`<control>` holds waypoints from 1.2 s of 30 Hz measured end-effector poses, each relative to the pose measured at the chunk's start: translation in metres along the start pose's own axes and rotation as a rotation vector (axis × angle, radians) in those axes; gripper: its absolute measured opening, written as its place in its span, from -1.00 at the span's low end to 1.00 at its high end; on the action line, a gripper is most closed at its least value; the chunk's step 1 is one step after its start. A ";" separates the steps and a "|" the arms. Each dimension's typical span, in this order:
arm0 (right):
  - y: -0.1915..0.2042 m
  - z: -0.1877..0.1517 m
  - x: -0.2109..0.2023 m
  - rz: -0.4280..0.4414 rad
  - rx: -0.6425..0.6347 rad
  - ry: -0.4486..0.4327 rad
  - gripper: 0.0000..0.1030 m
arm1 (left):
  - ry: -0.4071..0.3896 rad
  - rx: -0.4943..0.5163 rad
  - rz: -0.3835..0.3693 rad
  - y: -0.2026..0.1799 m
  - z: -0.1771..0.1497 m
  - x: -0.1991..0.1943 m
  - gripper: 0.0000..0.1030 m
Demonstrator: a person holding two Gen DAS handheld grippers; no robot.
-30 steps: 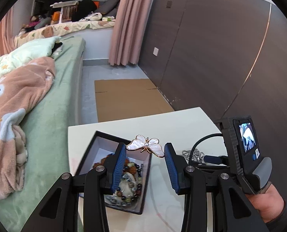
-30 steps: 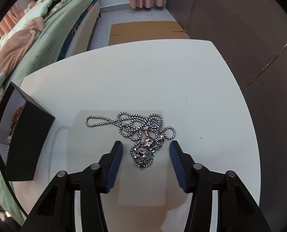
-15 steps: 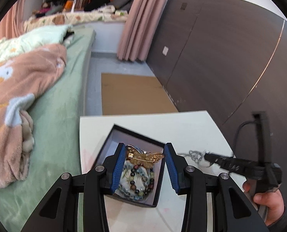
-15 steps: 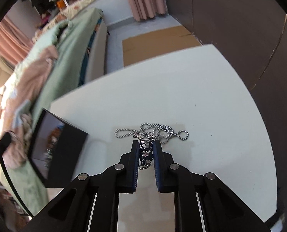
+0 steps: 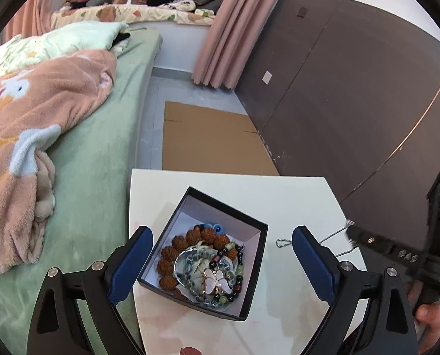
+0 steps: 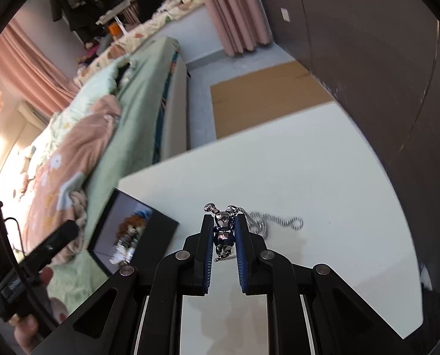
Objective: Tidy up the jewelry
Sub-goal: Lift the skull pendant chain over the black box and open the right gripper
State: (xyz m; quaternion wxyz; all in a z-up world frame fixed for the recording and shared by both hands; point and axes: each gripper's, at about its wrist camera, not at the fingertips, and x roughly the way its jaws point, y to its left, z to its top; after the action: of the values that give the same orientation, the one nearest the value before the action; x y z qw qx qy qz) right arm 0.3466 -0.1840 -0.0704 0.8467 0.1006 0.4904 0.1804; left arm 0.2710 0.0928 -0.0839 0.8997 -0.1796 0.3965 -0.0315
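A black open box (image 5: pixel 251 269) stands on the white table (image 5: pixel 279 195). It holds bead bracelets (image 5: pixel 190 251) with a white and gold butterfly brooch (image 5: pixel 215 281) lying on top. My left gripper (image 5: pixel 223 254) is wide open above the box and holds nothing. My right gripper (image 6: pixel 223 224) is shut on a silver pendant (image 6: pixel 223 227). Its silver chain (image 6: pixel 279 220) trails to the right and hangs toward the table (image 6: pixel 308 183). The box (image 6: pixel 160 233) shows blurred at the left of the right wrist view. A loop of the chain (image 5: pixel 282 242) shows right of the box in the left wrist view.
A bed with a green sheet (image 5: pixel 95 159) and a pink blanket (image 5: pixel 27 112) runs along the table's left edge. Flat cardboard (image 5: pixel 211 142) lies on the floor beyond the table. A dark panelled wall (image 5: pixel 353 112) stands on the right.
My left gripper opened and dropped the butterfly brooch into the box. My right gripper, shut on the pendant, lifted it off the table, and the chain rose with it.
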 end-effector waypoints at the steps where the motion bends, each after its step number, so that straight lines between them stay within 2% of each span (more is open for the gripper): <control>1: 0.002 0.003 -0.005 0.007 -0.001 -0.013 -0.70 | -0.002 0.002 0.002 0.000 0.001 0.000 0.85; 4: 0.009 0.013 -0.024 0.021 -0.006 -0.065 -0.70 | -0.017 0.009 0.014 0.000 0.004 -0.002 0.86; 8: 0.024 0.026 -0.048 0.030 -0.023 -0.134 -0.70 | -0.047 0.016 0.010 0.001 0.007 -0.009 0.97; 20: 0.084 0.070 -0.118 0.006 -0.112 -0.273 -0.70 | -0.106 -0.022 -0.028 0.015 0.015 -0.030 0.99; 24: 0.101 0.080 -0.143 -0.008 -0.138 -0.326 -0.70 | -0.138 -0.009 0.001 0.016 0.016 -0.039 0.99; 26: 0.113 0.087 -0.156 -0.016 -0.156 -0.353 -0.70 | -0.146 -0.008 -0.017 0.018 0.017 -0.044 0.99; 31: 0.139 0.099 -0.178 -0.006 -0.192 -0.392 -0.70 | -0.157 -0.025 -0.022 0.025 0.018 -0.049 0.99; 36: 0.165 0.105 -0.188 0.044 -0.216 -0.398 -0.70 | -0.168 -0.058 -0.018 0.036 0.019 -0.052 0.99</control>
State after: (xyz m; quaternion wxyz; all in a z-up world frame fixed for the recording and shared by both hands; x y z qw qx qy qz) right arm 0.3179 -0.1081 0.1884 0.9285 0.0539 0.2892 0.2268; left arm 0.2459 0.1422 -0.0483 0.9239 -0.2110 0.3189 -0.0130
